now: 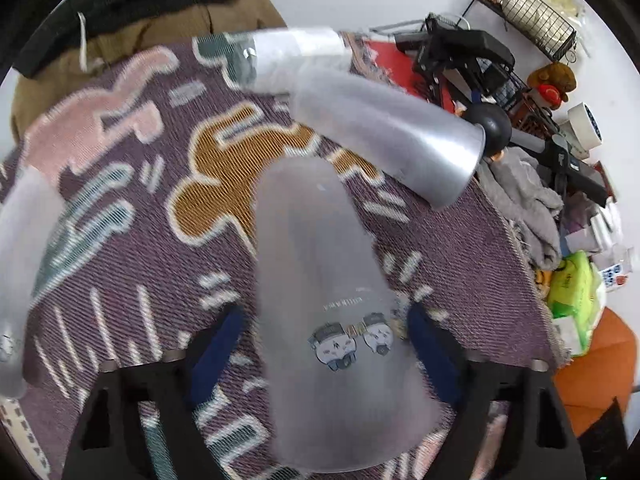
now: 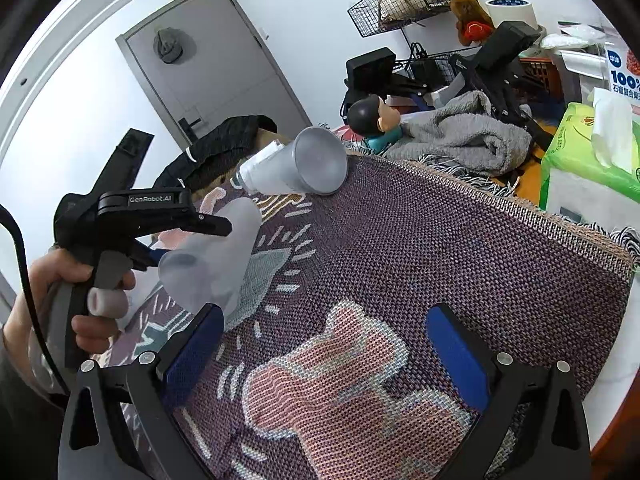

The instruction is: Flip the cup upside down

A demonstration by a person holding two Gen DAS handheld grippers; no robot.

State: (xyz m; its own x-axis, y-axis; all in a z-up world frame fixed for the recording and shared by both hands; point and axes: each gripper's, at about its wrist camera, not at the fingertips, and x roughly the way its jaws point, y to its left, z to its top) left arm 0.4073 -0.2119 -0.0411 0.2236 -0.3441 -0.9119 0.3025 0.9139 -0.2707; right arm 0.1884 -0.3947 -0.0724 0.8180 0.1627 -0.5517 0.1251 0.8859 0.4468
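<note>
We see our left tongs (image 1: 324,344) clamped on the frosted cup (image 1: 316,280) at lower centre, our right tongs (image 2: 324,344) standing apart over the woven cloth (image 2: 440,240).

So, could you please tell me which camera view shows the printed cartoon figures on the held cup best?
The left wrist view: the cartoon figures face the camera on the frosted cup between the left gripper fingers. In the right wrist view that cup appears sideways and blurred, print not visible.

"GenRobot.AI" on left claw (image 2: 208,236), "100%" on carton (image 2: 624,76)
</note>
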